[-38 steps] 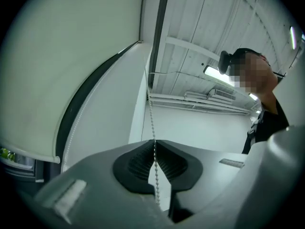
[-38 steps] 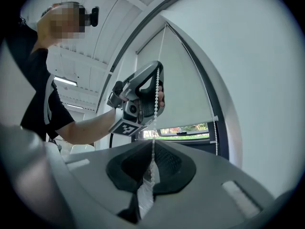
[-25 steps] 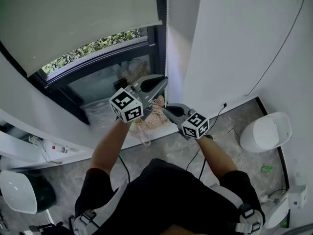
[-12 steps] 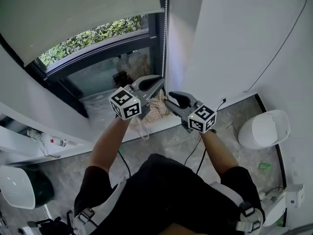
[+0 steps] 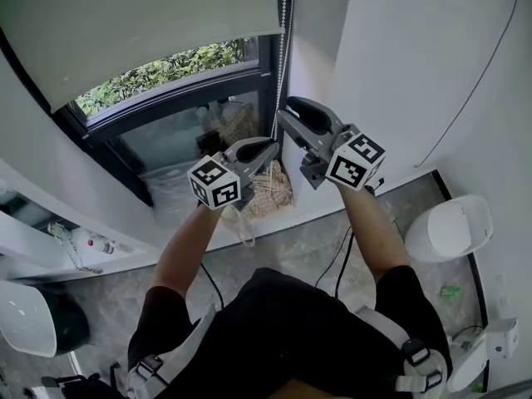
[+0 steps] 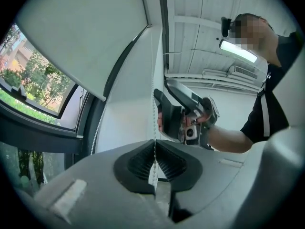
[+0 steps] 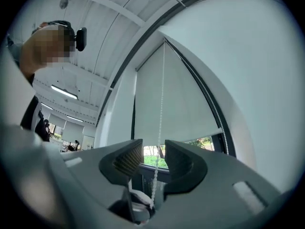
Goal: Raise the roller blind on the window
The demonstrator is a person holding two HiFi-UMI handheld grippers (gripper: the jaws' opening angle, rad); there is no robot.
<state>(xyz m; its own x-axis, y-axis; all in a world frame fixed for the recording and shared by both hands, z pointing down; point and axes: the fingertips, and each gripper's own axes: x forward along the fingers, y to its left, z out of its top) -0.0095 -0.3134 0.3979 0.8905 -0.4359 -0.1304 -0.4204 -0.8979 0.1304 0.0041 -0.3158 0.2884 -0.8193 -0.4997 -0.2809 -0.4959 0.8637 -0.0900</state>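
Clamping left gripper [image 5: 269, 149] shut on bead chain [image 5: 286, 23] at right edge of window [image 5: 179, 90]. I see right gripper [image 5: 283, 116] above it, jaws just been opening, now apart, chain loose between them. Roller blind [image 5: 141, 32] covers window's upper part, greenery [image 5: 166, 66] below hem.

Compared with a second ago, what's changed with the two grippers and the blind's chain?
The right gripper has risen along the chain, and its jaws have just been opening; the chain now hangs loose between them. The left gripper stays low, shut on the chain. The blind looks unchanged.
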